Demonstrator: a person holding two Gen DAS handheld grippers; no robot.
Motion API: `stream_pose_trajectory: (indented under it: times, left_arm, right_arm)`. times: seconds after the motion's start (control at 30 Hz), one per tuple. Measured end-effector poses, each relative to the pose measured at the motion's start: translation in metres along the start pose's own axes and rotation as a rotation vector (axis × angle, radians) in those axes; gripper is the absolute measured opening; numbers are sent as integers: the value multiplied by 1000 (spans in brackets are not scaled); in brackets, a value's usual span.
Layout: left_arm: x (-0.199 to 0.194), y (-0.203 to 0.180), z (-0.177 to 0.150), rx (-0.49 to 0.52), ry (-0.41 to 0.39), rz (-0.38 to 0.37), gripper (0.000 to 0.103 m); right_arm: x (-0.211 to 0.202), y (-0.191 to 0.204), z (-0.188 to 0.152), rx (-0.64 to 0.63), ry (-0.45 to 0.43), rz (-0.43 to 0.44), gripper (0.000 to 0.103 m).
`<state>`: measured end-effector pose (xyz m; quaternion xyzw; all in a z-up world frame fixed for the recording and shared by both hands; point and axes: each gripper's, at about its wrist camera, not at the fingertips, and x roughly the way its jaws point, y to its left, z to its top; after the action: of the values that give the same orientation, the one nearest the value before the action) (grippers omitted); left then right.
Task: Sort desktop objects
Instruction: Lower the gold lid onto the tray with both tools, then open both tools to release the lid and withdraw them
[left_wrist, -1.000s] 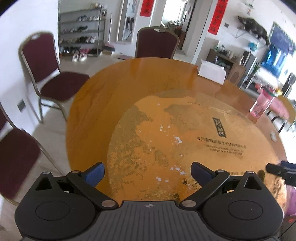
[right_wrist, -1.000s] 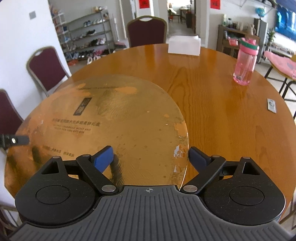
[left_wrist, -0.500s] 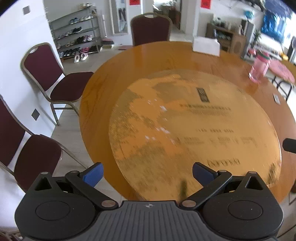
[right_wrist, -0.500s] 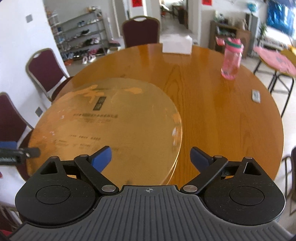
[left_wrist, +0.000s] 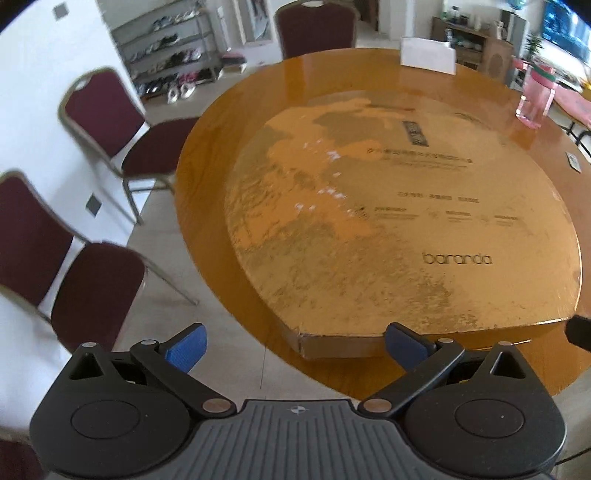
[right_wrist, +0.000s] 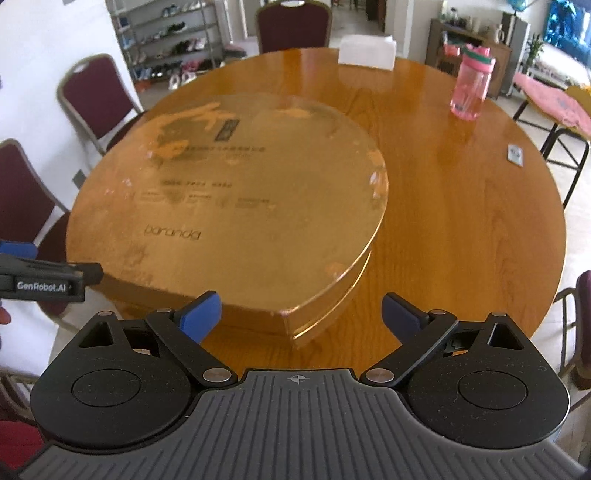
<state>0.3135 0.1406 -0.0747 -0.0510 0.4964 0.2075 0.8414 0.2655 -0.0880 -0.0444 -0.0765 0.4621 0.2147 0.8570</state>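
Holding both grippers off near table edge, nothing gripped. My right gripper (right_wrist: 301, 314): jaws wide apart, just been opening, nothing between them. My left gripper (left_wrist: 293, 343): jaws spread, empty, partly out over floor.

Gold box (right_wrist: 236, 192) just ahead, pointed corner toward me, lying on round table (right_wrist: 461, 206), left side near rim. Risk: nudging corner shoves it toward that rim; grippers clashing at near edge.

Right half of table open. Farther: small card (right_wrist: 515, 154), pink bottle (right_wrist: 472, 86) (tip risk), white box (right_wrist: 367, 51). Chairs (right_wrist: 94, 96) crowd left.
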Motion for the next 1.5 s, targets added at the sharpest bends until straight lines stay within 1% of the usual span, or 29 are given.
stream_pose_trajectory:
  times: [0.23,0.33,0.43,0.5,0.57,0.67,0.83,0.97,1.1,1.23,1.5]
  left_arm:
    - [2,2,-4,-7,28,48,102]
    - [-7,0,-5,11,10,38,102]
    - [-23,-9,-4,62,-33,33,102]
    - [-33,-15,-2,88,-55,25,103]
    - [-41,-20,0,111,-68,12,103]
    - [-52,-29,0,145,-85,-5,103]
    - [-66,-41,-4,186,-123,-33,103]
    - [-71,-48,-6,214,-118,-48,103]
    - [-79,-53,-8,232,-132,-57,103]
    - [-84,-56,-11,242,-137,-51,103]
    - [-85,-63,-18,253,-122,-40,103]
  right_arm:
    - [3,-3,1,9,-3,13,97]
    - [7,-1,3,2,17,-24,96]
    - [0,4,3,-24,16,1,96]
    - [-10,10,4,-63,8,11,96]
    - [-19,17,5,-100,-10,3,97]
    - [-32,22,5,-118,-38,-5,97]
    - [-48,22,3,-102,-70,-9,97]
    - [-52,17,0,-78,-78,-8,97]
    - [-56,13,-3,-52,-84,-2,97]
    - [-58,11,-6,-33,-93,3,97]
    - [-60,9,-14,-19,-93,-9,97]
